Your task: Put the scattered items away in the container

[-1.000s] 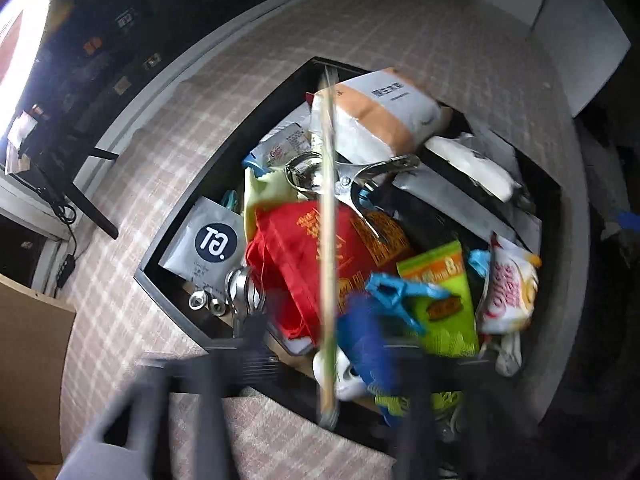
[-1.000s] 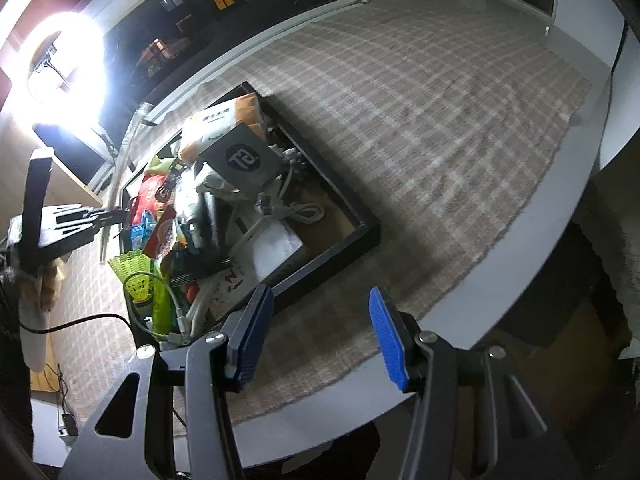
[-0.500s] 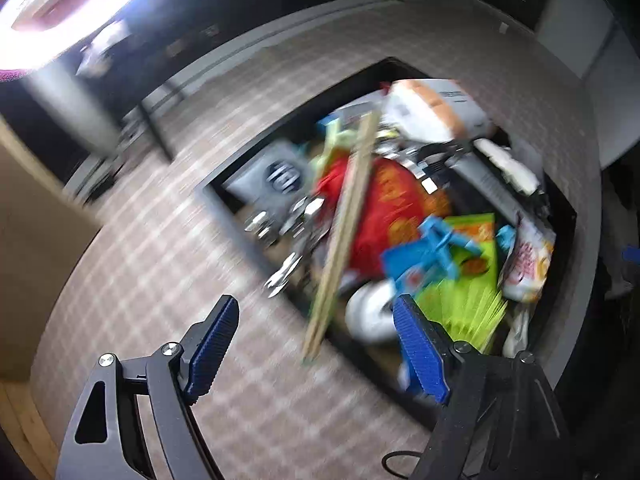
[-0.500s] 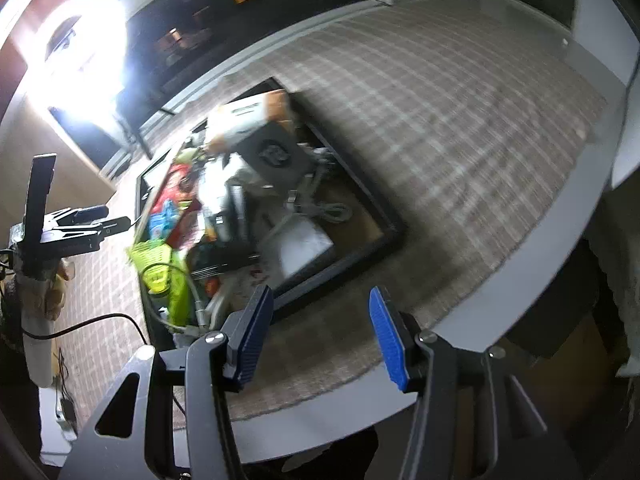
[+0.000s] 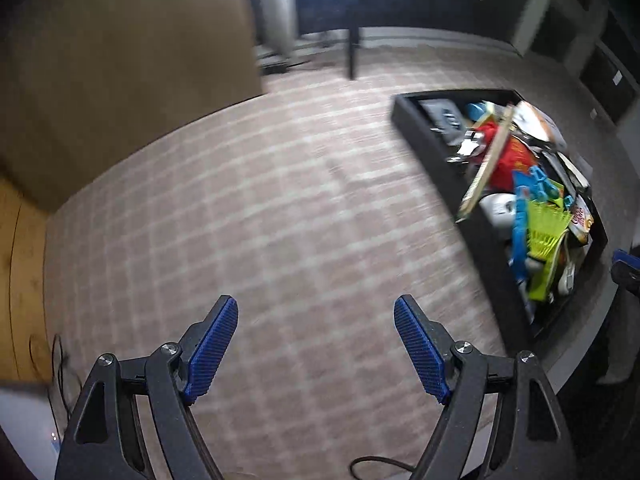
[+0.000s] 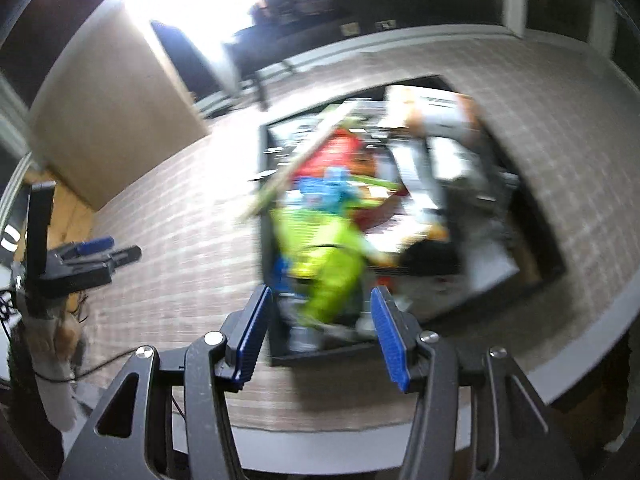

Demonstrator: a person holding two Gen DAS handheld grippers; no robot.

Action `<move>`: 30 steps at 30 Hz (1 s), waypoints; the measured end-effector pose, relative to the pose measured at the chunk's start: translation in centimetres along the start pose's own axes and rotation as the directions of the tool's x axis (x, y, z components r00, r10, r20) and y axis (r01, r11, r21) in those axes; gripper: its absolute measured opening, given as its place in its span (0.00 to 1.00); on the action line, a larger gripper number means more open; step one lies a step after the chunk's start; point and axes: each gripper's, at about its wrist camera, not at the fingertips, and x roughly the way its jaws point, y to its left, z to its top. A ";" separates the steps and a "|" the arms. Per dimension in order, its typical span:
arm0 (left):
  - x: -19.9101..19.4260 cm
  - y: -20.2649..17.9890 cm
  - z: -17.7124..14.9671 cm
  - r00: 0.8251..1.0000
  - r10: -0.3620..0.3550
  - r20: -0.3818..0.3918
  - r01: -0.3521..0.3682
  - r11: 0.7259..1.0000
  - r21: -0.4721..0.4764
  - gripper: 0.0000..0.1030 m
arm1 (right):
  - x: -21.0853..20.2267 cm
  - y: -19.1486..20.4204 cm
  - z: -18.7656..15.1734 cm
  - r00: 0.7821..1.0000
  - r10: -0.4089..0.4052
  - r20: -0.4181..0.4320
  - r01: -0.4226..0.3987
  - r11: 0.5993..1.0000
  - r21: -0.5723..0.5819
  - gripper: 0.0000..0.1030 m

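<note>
Both grippers, left (image 5: 316, 344) and right (image 6: 318, 330), hold empty wide-open jaws near the crammed black tray (image 5: 448, 168)

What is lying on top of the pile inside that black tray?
A long wooden stick lies across the pile in the black tray, one end poking over the rim. What lies underneath the pile is covered.
</note>
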 end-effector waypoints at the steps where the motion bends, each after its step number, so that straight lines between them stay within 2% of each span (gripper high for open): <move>1: -0.3 1.1 -0.6 1.000 0.000 0.003 0.000 1.000 -0.024 0.77 | 0.4 1.3 0.0 1.000 0.007 -0.001 -0.007 1.000 -0.020 0.49; 5: -1.5 5.1 -3.3 0.999 0.026 0.026 -0.023 0.993 -0.116 0.77 | 1.9 6.9 -0.4 1.000 0.021 -0.005 -0.022 0.993 -0.114 0.51; 9: -2.1 8.8 -5.7 0.999 0.023 0.042 -0.014 0.979 -0.203 0.77 | 3.7 12.1 -1.1 0.999 0.034 -0.015 -0.036 0.983 -0.181 0.53; 13: -2.1 11.7 -7.8 0.998 0.040 0.049 -0.026 0.964 -0.265 0.78 | 5.5 17.0 -1.8 0.998 0.046 -0.041 -0.055 0.967 -0.249 0.53; 16: -1.7 13.3 -9.0 0.997 0.059 0.040 -0.045 0.954 -0.296 0.78 | 6.4 20.1 -2.6 0.999 0.038 -0.027 -0.044 0.953 -0.299 0.55; 21: -1.5 15.2 -10.4 0.994 0.100 0.033 -0.086 0.952 -0.295 0.81 | 9.2 23.4 -3.6 0.998 0.049 -0.035 -0.057 0.951 -0.303 0.59; 30: -0.9 17.2 -10.9 0.995 0.097 0.030 -0.084 0.954 -0.288 0.90 | 13.7 26.1 -4.9 0.995 0.049 -0.084 -0.069 0.964 -0.258 0.59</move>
